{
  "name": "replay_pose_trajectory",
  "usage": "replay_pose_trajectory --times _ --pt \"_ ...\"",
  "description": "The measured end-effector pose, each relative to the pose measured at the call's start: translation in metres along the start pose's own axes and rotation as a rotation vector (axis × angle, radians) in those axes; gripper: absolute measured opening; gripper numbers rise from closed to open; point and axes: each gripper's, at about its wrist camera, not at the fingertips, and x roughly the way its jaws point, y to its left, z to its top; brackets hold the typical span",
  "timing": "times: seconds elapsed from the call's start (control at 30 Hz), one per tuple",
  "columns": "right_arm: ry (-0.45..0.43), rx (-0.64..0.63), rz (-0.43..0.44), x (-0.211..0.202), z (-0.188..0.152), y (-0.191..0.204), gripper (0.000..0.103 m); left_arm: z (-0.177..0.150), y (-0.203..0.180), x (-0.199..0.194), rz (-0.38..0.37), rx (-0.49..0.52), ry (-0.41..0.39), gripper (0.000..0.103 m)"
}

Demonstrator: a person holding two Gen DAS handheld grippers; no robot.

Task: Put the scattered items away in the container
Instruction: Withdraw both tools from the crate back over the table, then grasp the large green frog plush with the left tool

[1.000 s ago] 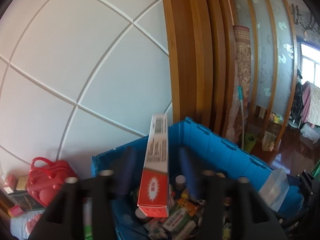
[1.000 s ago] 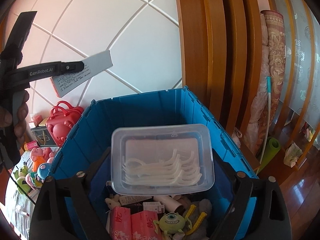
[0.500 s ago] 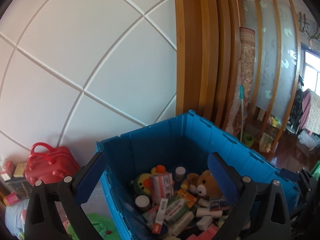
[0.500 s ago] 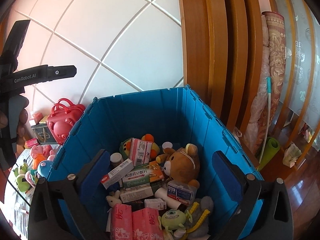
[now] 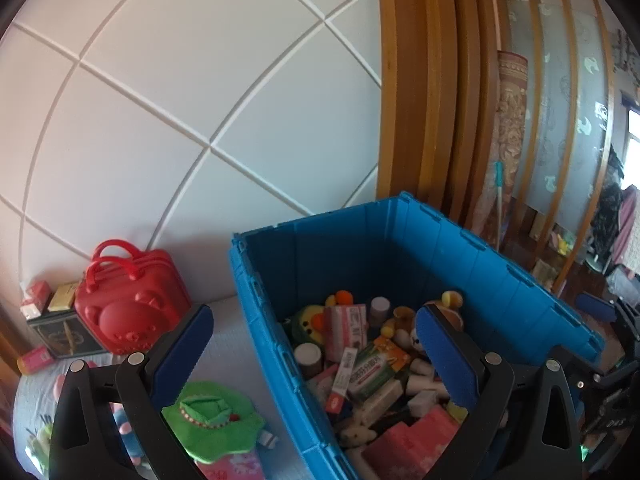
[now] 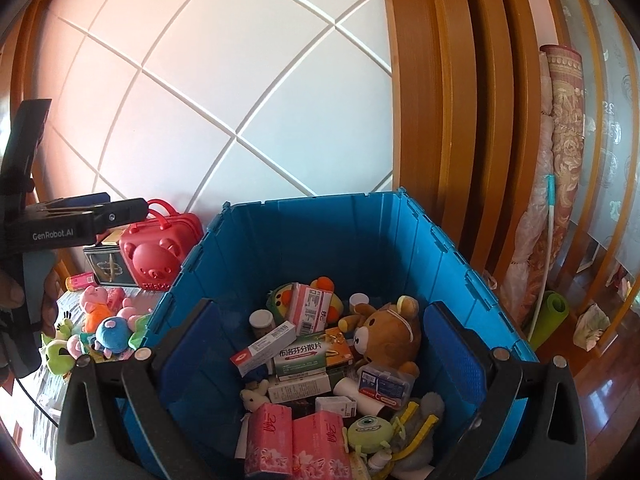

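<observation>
1. My right tool (image 6: 320, 344) hangs released over the blue crate (image 6: 320, 232), gripping nothing.
2. My left tool (image 5: 312, 340) is spread wide too (straddling the crate's left wall).
3. The clear floss-pick box (image 6: 386, 380) lies inside beside the teddy bear (image 6: 390, 330).

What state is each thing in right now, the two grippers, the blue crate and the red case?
Left gripper: jaws open, empty.
Right gripper: jaws open, empty.
Blue crate: lidless, partly filled with toys and boxes.
Red bear-face case: closed, upright, beside the crate.
</observation>
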Motion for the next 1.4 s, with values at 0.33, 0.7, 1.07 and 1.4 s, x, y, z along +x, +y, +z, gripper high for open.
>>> replay_pose_trajectory --times 0.33,0.7,1.07,1.4 --pt "-0.003 -0.098 0.115 -0.001 0.004 0.074 0.103 -0.051 0.077 -0.045 0.111 -0.104 0.016 0.103" --pt "0.002 -0.175 0.211 -0.004 0.000 0.182 0.103 -0.117 0.199 -0.099 0.236 -0.219 0.057 0.103" --pt "0.051 -0.195 0.230 0.007 -0.016 0.289 0.103 -0.186 0.316 -0.133 0.289 -0.275 0.146 0.103" --pt "0.112 -0.227 0.234 0.022 -0.036 0.362 0.103 -0.254 0.412 -0.138 0.351 -0.379 0.222 0.103"
